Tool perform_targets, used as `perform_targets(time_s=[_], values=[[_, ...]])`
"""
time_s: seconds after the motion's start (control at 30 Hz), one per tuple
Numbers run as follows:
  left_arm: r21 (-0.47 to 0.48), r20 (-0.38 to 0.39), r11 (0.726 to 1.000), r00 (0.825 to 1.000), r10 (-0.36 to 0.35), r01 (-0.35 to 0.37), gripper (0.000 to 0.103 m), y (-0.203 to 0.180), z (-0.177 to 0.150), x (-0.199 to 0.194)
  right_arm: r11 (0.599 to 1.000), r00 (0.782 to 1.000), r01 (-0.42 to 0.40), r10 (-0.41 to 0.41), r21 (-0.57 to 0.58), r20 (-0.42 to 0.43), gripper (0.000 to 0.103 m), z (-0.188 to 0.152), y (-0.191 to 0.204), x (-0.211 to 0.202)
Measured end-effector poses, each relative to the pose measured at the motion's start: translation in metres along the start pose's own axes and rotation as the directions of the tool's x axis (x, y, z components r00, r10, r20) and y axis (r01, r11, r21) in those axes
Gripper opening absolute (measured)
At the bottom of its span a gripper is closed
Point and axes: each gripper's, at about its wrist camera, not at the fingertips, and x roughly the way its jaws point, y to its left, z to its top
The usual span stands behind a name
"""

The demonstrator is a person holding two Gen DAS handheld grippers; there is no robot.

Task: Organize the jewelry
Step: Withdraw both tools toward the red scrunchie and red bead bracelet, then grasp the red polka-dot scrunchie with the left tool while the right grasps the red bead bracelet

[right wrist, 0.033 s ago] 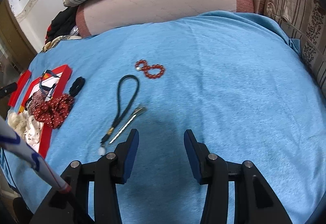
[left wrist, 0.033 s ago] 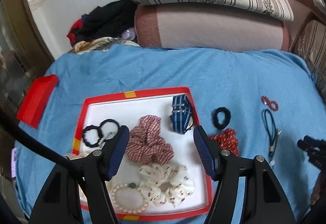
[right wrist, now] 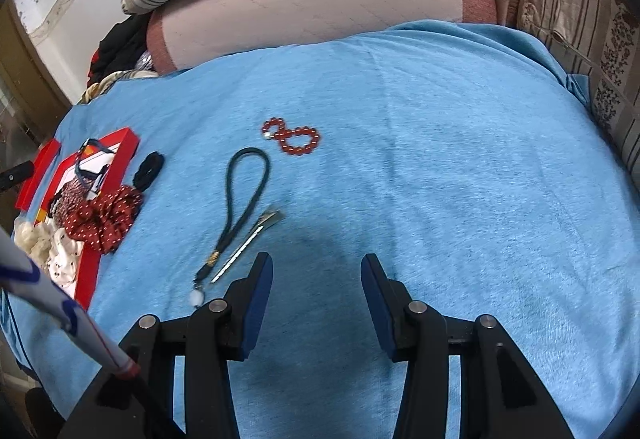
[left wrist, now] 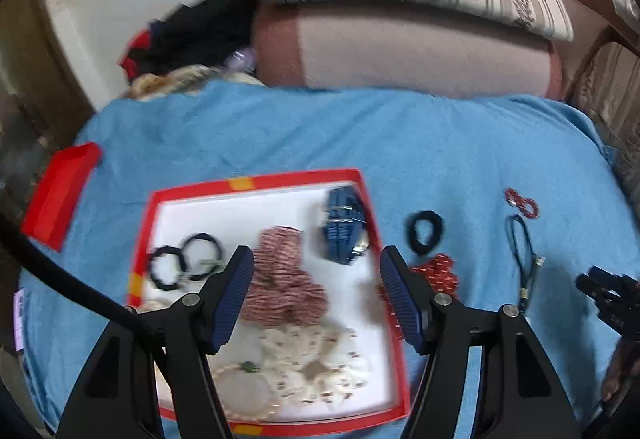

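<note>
A red-rimmed white tray (left wrist: 256, 181) lies on the blue blanket and holds black hair ties (left wrist: 184, 263), a pink striped scrunchie (left wrist: 284, 279), a blue strap (left wrist: 342, 235), a cream scrunchie (left wrist: 316, 363) and a pearl bracelet (left wrist: 240, 391). My left gripper (left wrist: 316, 279) is open and empty above the tray. Right of the tray lie a black hair tie (left wrist: 424, 231), a red dotted scrunchie (right wrist: 106, 217), a dark cord (right wrist: 244, 195), a silver clip (right wrist: 252, 239) and a red bead bracelet (right wrist: 294, 137). My right gripper (right wrist: 316, 287) is open and empty over bare blanket.
A red lid (left wrist: 60, 195) lies left of the tray near the blanket edge. Pillows (left wrist: 400, 39) and a pile of dark clothes (left wrist: 200, 35) line the back. A striped cushion (right wrist: 580, 39) stands at the right.
</note>
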Motion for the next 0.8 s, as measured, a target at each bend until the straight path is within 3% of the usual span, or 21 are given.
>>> perform_targets(time_s=[0.23, 0.5, 0.53, 0.6, 0.63, 0.67, 0.8], values=[[0.11, -0.118, 0.983, 0.984, -0.135, 0.148, 0.064, -0.05, -0.015, 0.047, 0.996, 0.997, -0.064, 0.066, 0.06, -0.038, 0.05, 0.004, -0.01, 0.016], [0.193, -0.202, 0.96, 0.966, -0.163, 0.203, 0.064, -0.08, -0.022, 0.08, 0.991, 0.991, -0.123, 0.126, 0.048, -0.05, 0.05, 0.011, 0.007, 0.032], [0.205, -0.201, 0.958, 0.967, -0.159, 0.201, 0.062, -0.082, -0.023, 0.081, 0.991, 0.991, -0.126, 0.128, 0.042, -0.047, 0.05, 0.016, 0.01, 0.033], [0.212, -0.225, 0.953, 0.96, -0.167, 0.216, 0.038, -0.084, -0.024, 0.084, 0.992, 0.992, -0.121, 0.122, 0.033, -0.042, 0.05, 0.023, 0.015, 0.037], [0.207, -0.252, 0.952, 0.953, -0.17, 0.225, 0.014, -0.084, -0.025, 0.087, 0.993, 0.992, -0.118, 0.119, 0.029, -0.04, 0.05, 0.027, 0.017, 0.039], [0.204, -0.262, 0.952, 0.95, -0.17, 0.226, 0.006, -0.083, -0.025, 0.089, 0.993, 0.993, -0.115, 0.116, 0.025, -0.039, 0.05, 0.03, 0.018, 0.041], [0.191, -0.228, 0.952, 0.954, -0.194, 0.239, 0.005, -0.081, -0.026, 0.08, 0.997, 0.997, -0.073, 0.073, 0.01, -0.016, 0.05, 0.049, 0.02, 0.048]])
